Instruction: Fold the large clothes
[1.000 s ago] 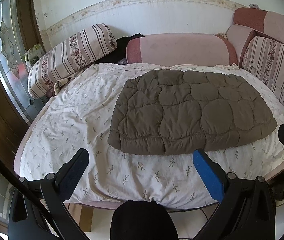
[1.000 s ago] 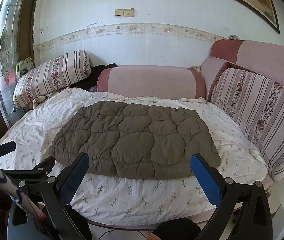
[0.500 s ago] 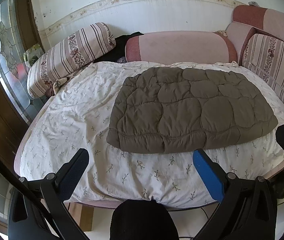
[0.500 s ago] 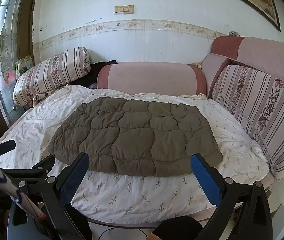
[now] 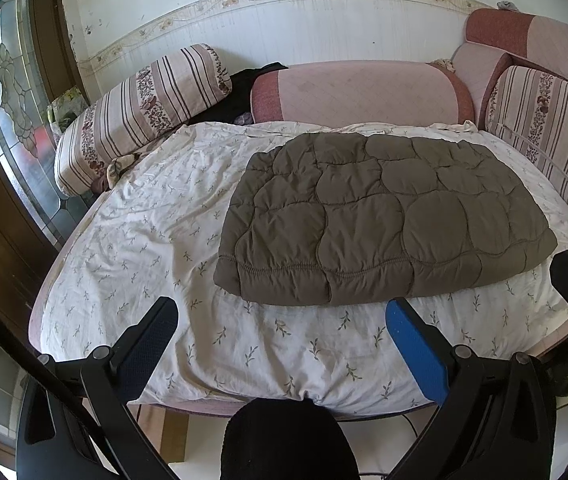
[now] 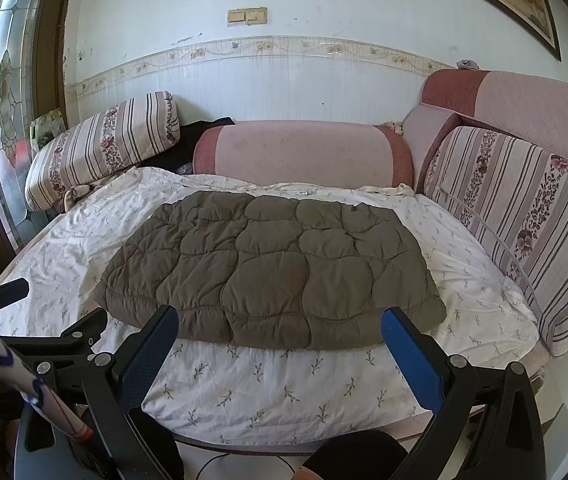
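Note:
A brown quilted padded garment lies folded into a flat rectangle on the white flowered bed sheet. It also shows in the right wrist view. My left gripper is open and empty, held off the near edge of the bed, short of the garment's near hem. My right gripper is open and empty, also at the near edge, with its fingertips level with the hem. The left gripper shows at the left of the right wrist view.
Striped bolsters and pink cushions line the far side and right side of the bed. A dark cloth lies at the back. A glass door stands to the left. A white and red pole crosses the near left.
Both grippers have tilted and drifted slightly, so the garment sits a little higher in both views. The garment has not moved. Both grippers stay open.

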The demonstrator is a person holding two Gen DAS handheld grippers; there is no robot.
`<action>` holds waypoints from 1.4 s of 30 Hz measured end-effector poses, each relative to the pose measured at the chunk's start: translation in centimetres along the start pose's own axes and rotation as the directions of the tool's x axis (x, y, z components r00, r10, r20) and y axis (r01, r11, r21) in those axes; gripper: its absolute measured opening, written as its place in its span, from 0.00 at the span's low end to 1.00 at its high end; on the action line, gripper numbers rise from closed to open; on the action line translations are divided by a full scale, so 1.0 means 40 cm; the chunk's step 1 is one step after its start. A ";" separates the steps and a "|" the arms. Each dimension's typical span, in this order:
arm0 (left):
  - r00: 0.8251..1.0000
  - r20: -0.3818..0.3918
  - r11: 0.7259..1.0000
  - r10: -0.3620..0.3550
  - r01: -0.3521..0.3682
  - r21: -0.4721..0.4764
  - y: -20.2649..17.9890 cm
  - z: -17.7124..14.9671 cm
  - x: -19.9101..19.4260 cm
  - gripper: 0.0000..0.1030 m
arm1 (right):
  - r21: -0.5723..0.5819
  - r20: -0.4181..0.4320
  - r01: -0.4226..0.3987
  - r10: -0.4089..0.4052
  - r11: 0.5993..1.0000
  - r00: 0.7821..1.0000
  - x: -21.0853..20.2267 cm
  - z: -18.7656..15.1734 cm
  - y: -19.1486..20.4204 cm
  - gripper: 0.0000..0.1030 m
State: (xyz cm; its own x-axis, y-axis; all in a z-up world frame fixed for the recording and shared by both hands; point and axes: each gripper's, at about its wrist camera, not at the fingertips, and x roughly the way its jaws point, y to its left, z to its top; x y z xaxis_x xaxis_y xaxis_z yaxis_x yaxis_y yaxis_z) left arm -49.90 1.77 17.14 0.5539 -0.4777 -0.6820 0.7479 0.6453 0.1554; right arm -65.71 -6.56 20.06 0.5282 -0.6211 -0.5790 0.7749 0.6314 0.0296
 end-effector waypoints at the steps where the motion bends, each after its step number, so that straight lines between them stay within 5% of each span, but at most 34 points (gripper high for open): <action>1: 1.000 0.000 1.000 0.001 -0.001 0.000 0.000 -0.001 0.001 1.00 | -0.002 -0.001 0.001 -0.001 1.000 1.000 0.000 0.001 0.001 1.00; 42: 1.000 -0.018 1.000 -0.002 0.002 -0.017 0.025 -0.015 0.020 1.00 | -0.020 -0.013 0.003 -0.003 1.000 1.000 0.013 -0.021 0.014 1.00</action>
State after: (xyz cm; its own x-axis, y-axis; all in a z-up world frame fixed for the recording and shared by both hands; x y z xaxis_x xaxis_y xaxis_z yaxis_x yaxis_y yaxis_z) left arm -48.94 2.40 16.31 0.5457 -0.4683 -0.6949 0.7425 0.6546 0.1419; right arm -65.30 -6.12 19.07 0.5209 -0.6172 -0.5896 0.7696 0.6384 0.0117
